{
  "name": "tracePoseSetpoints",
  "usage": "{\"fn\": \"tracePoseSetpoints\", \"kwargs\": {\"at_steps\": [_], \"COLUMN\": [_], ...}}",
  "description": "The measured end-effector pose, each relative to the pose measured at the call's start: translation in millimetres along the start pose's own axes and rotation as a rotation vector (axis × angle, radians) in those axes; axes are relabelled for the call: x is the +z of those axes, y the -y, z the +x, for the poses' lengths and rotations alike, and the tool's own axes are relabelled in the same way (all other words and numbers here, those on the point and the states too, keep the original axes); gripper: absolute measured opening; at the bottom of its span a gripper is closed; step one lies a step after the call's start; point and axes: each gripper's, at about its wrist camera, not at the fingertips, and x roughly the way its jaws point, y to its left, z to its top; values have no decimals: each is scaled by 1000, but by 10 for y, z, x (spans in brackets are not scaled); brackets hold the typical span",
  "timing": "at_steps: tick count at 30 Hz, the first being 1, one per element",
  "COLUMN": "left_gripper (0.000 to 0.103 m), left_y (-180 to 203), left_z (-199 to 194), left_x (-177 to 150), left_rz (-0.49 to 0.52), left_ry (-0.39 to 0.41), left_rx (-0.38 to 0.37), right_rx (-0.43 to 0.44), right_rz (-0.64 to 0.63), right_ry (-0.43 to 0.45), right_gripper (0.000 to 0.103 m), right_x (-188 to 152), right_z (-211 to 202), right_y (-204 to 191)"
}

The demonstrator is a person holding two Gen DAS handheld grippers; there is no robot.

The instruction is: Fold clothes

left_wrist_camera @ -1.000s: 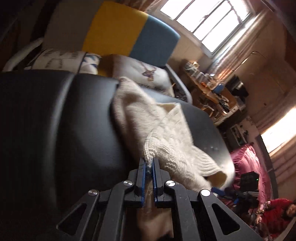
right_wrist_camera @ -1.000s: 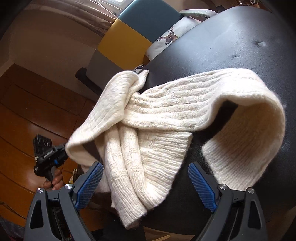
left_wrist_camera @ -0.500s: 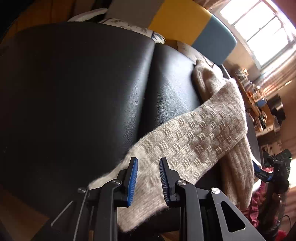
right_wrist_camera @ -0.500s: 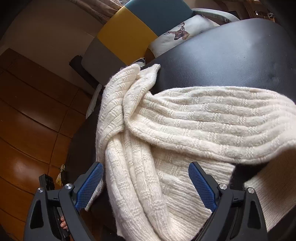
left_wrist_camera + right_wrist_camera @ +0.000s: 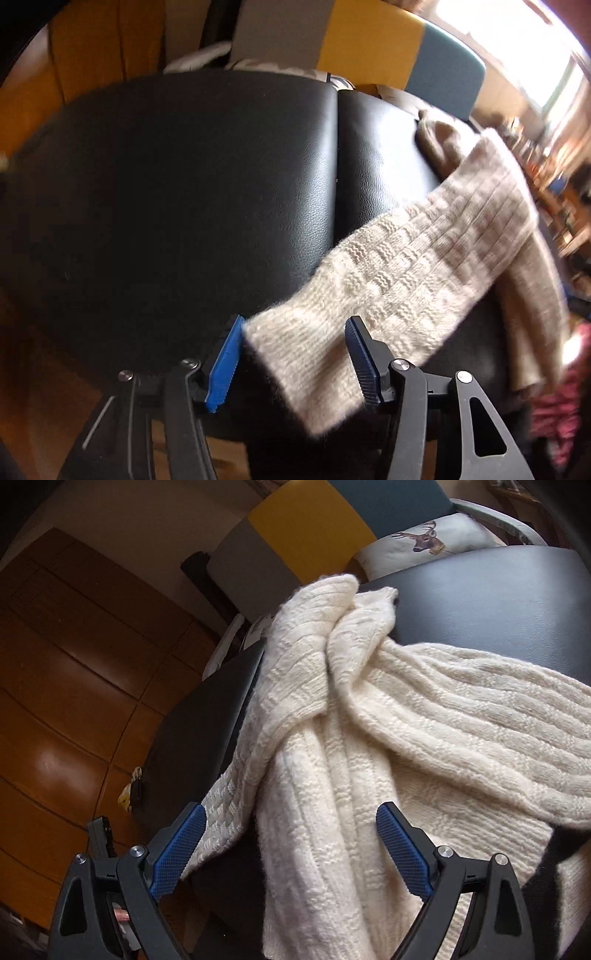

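Black leather upholstery (image 5: 207,206) fills both wrist views, with a colour-block chair back (image 5: 369,48) and a deer-print cushion (image 5: 436,542) beyond it and wooden flooring (image 5: 66,709) below. The cream knitted scarf (image 5: 424,738) lies draped and crossed over this dark seat, one end trailing toward the near edge. A second ago the left gripper (image 5: 291,354) was clamped on that knitted end; half a second ago its jaws had parted slightly, and now they stand wide apart with the scarf end lying loose between them, held by nothing. That reads as a release: the end has been laid down across the seat, so one placing move looks finished while the scarf remains bunched rather than neatly folded. The right gripper (image 5: 291,845) hovers low over the crossed middle of the scarf, jaws fully spread as in the earlier views, gripping nothing, pointed along the hanging strands.
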Motion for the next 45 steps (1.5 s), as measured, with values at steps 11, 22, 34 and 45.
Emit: {"fn": "tracePoseSetpoints", "kwargs": {"at_steps": [11, 22, 34, 45], "left_gripper": [11, 29, 31, 0], "left_y": [-883, -874, 1578, 1595], "left_z": [-131, -215, 304, 268], "left_x": [792, 779, 9, 34], "left_rz": [-239, -429, -185, -254], "left_ry": [179, 97, -365, -268], "left_rx": [77, -252, -823, -744], "right_rx": [-86, -219, -307, -446], "right_rz": [22, 78, 35, -143], "right_ry": [45, 78, 26, -56], "right_gripper": [95, 95, 95, 95], "right_x": [-71, 51, 141, 129], "right_z": [-250, -437, -283, -89], "right_y": [152, 568, 752, 758]}}
